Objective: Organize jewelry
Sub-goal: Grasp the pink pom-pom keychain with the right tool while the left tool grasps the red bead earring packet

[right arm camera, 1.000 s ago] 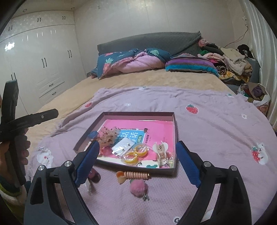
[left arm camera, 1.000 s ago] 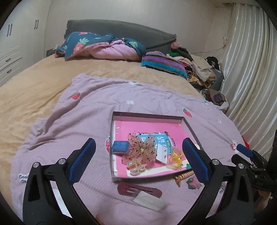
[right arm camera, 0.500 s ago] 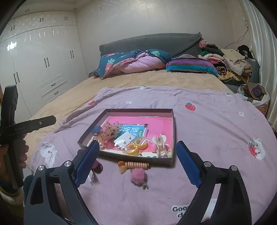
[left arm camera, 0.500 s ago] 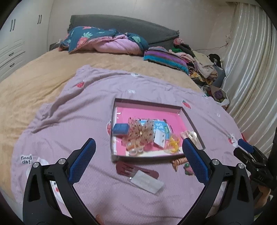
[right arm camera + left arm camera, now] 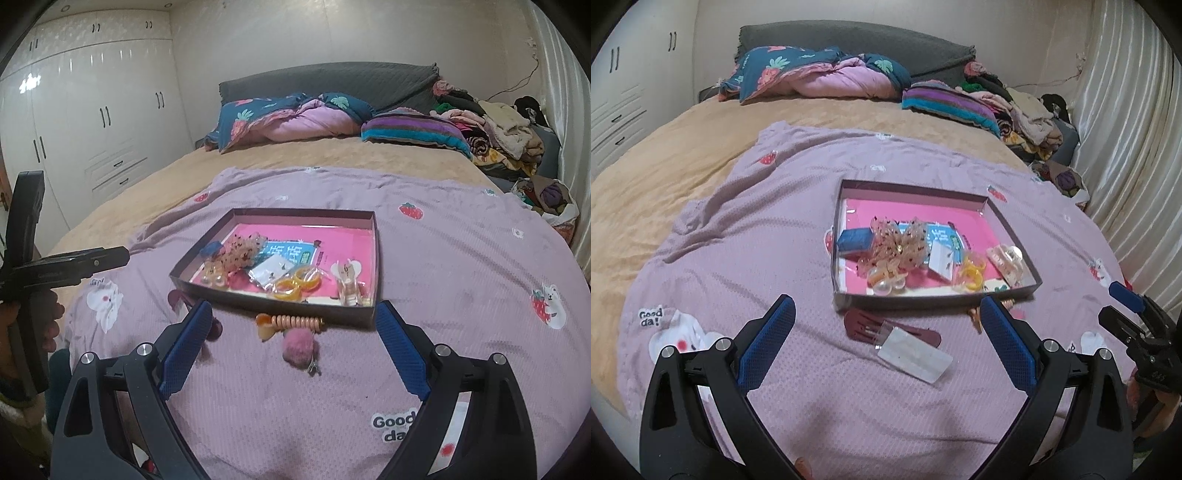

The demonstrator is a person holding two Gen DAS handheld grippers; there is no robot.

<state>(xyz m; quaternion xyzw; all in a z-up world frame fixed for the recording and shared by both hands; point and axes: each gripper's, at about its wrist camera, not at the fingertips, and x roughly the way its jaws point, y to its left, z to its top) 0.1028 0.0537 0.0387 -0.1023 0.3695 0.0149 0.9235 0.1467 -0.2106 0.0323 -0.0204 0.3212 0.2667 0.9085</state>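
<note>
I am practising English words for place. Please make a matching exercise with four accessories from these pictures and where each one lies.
Things:
1. yellow rings
2. pink pompom
3. dark red hair clip
4. blue pad

Places:
A. in the box, far left part
B. on the blanket, beside a clear packet
C. in the box, near its front wall
D. on the blanket, under a coiled peach hair tie

Pairs: 1-C, 2-D, 3-B, 4-A

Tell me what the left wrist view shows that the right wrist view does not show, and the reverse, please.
Left wrist view only: the whole dark red hair clip and a clear packet lying on it, in front of the box.

Right wrist view only: the pink pom-pom, the full orange spiral clip, and the white wardrobe.

Both: the pink-lined box holding the yellow rings, on the purple blanket, and open gripper fingers with nothing between them.
</note>
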